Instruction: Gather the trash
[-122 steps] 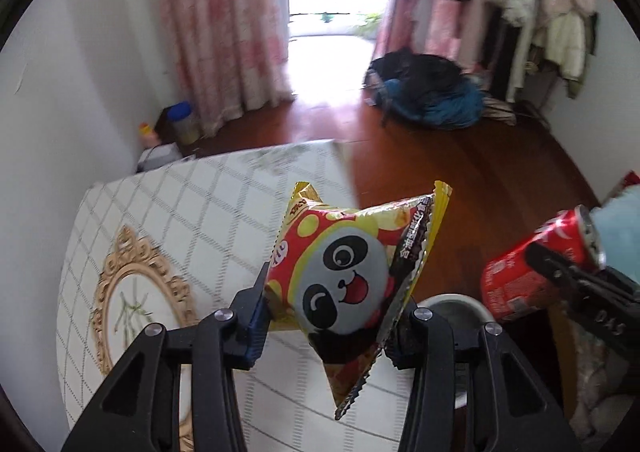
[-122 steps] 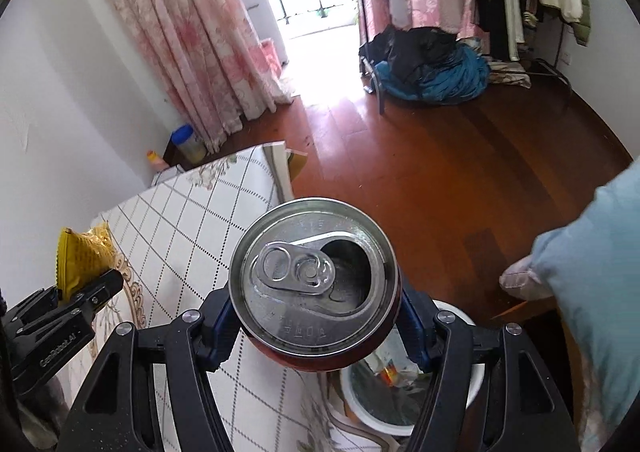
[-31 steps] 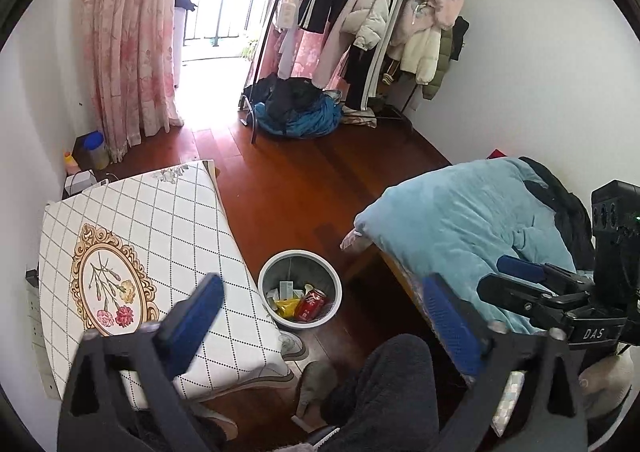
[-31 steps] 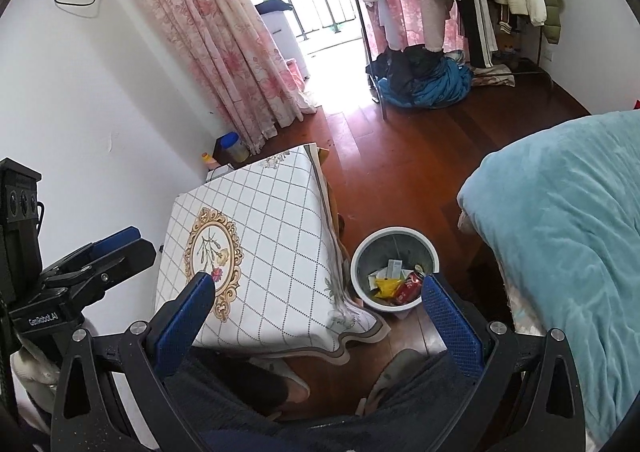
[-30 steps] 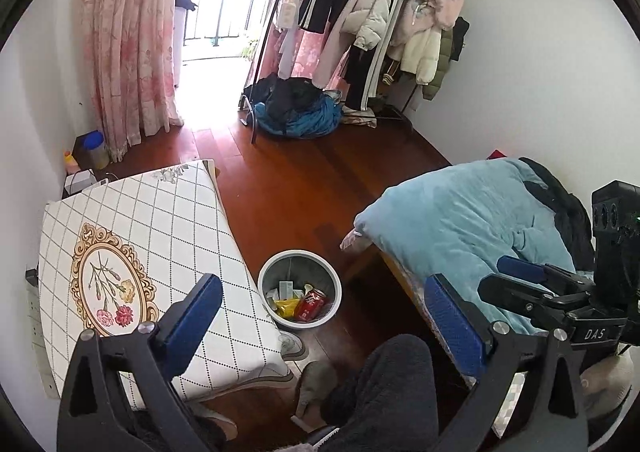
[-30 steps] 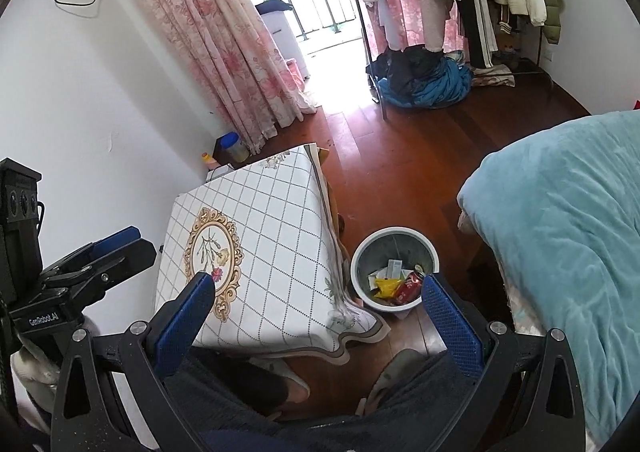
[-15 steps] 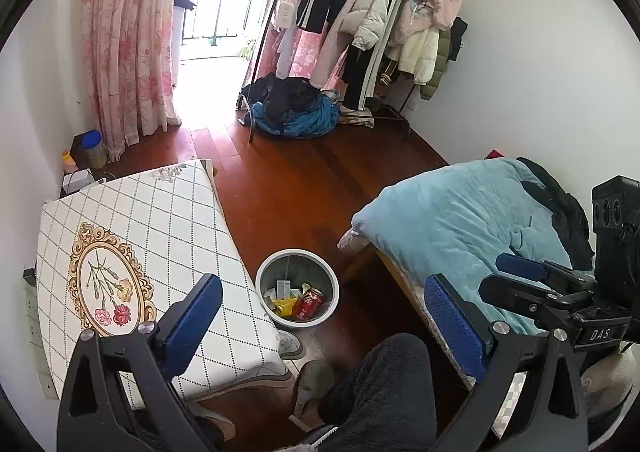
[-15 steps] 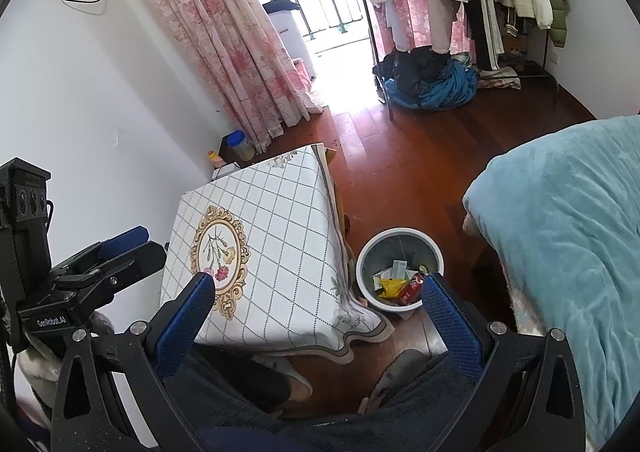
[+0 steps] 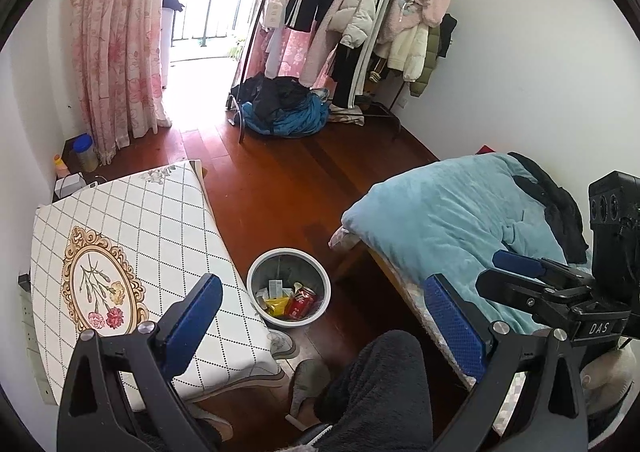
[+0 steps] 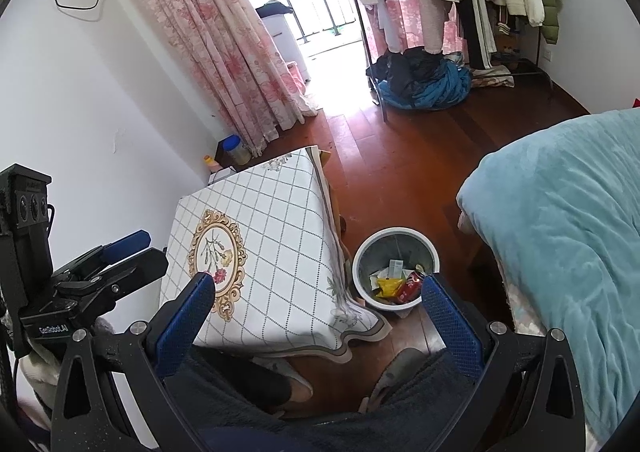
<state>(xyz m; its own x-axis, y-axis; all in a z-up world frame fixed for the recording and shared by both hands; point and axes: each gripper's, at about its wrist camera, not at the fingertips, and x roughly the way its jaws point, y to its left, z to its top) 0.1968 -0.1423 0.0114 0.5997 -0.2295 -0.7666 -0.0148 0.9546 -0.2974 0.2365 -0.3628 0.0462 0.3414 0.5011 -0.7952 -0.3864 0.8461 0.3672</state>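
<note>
A grey round bin [image 9: 256,272] stands on the wooden floor between the table and the bed; it also shows in the right wrist view [image 10: 364,252]. Inside lie a red soda can [image 9: 301,299], a yellow snack bag [image 9: 277,303] and bits of paper; the can [image 10: 408,289] and bag [image 10: 389,285] show in the right view too. My left gripper [image 9: 320,306] is open and empty, held high above the bin. My right gripper [image 10: 314,302] is open and empty, also high up. Each gripper shows from the side in the other's view.
A low table with a white checked cloth [image 9: 132,236] stands left of the bin. A bed with a blue blanket [image 9: 452,219] is on the right. My knees and slippers [image 9: 308,380] are at the bottom. A clothes rack [image 9: 360,23] and curtains stand at the back.
Compared with 4 s ago, both grippers have let go of the snack bag and the can, which now lie in the bin. Over the last second both views rose slightly.
</note>
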